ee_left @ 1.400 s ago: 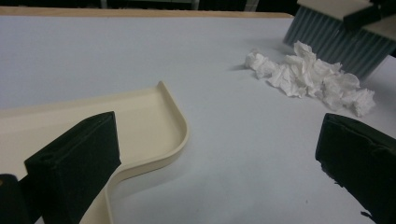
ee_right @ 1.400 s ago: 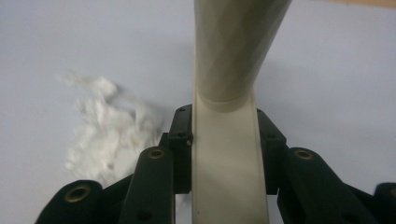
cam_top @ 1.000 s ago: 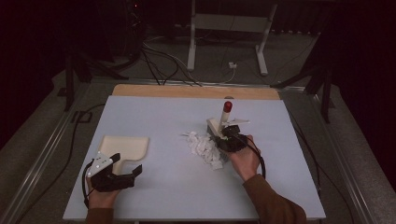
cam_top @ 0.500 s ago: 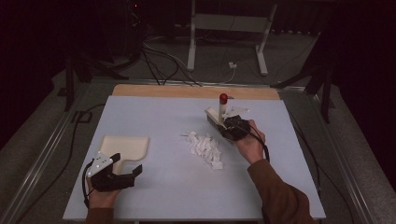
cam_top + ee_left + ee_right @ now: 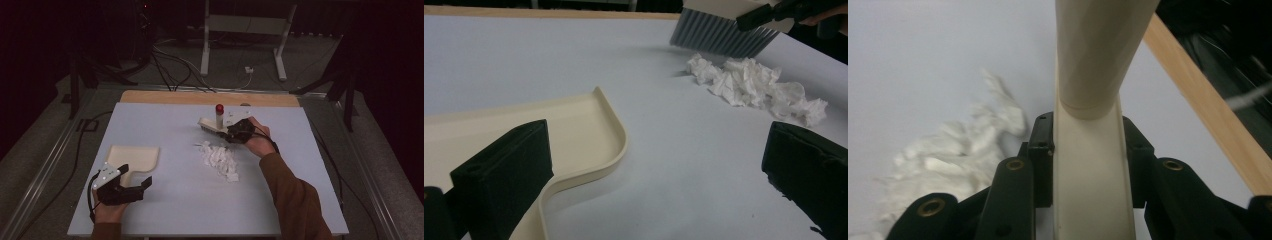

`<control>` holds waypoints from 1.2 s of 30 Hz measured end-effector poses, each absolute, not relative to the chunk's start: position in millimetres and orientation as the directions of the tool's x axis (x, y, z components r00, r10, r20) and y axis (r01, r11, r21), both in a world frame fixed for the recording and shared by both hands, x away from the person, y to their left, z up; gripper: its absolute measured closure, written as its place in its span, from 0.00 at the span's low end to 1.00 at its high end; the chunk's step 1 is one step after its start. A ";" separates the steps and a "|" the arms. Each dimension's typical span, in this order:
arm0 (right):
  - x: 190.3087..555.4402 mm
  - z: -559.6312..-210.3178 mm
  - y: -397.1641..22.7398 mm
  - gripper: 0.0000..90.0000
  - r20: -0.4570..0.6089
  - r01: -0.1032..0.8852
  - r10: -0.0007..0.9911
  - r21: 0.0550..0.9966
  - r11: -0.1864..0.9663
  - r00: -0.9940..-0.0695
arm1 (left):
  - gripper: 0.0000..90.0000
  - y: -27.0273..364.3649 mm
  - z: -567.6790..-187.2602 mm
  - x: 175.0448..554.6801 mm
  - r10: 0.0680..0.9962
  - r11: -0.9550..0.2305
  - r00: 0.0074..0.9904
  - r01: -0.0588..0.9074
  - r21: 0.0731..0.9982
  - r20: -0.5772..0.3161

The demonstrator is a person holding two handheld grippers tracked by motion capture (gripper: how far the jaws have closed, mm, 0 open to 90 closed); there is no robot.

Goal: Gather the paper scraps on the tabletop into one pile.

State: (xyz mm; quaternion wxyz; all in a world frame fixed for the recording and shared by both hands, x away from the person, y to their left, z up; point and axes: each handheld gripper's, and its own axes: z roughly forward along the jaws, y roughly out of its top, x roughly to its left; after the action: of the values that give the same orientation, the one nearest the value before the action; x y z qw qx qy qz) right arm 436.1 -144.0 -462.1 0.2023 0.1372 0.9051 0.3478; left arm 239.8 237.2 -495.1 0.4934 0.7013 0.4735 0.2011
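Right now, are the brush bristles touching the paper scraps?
Apart. The left gripper view shows bare table between the brush bristles and the paper scraps.

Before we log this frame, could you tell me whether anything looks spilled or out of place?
A loose heap of crumpled white paper scraps lies scattered mid-table, between the cream plastic dustpan and the cream hand brush. Nothing else stands out.

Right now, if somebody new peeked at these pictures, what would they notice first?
Probably the heap of crumpled white paper scraps in the middle of the pale table. Just behind it, the right gripper is shut on a cream hand brush with a red-tipped handle, its bristles beside the far end of the heap. At the near left lies a cream dustpan, with the left gripper open just in front of it.
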 end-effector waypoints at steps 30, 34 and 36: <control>403.9 -460.2 -159.6 0.75 -0.186 -0.062 0.071 0.625 0.778 -0.980 | 0.01 236.9 -496.1 239.7 0.865 -0.062 0.465 0.470 0.881 -0.187; 407.5 -459.5 -158.5 0.75 -0.184 -0.023 0.125 0.643 0.766 -0.975 | 0.01 236.3 -496.2 239.7 0.864 -0.066 0.468 0.471 0.880 -0.186; 409.5 -459.6 -157.3 0.75 -0.193 -0.014 0.148 0.651 0.759 -0.970 | 0.01 236.5 -496.2 239.8 0.864 -0.065 0.468 0.471 0.880 -0.187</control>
State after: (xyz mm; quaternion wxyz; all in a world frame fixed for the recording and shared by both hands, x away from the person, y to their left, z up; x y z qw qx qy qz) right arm 409.5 -157.3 -459.6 0.1172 0.0362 0.9305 0.3452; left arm 239.8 236.5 -496.2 0.4916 0.7017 0.4754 0.1999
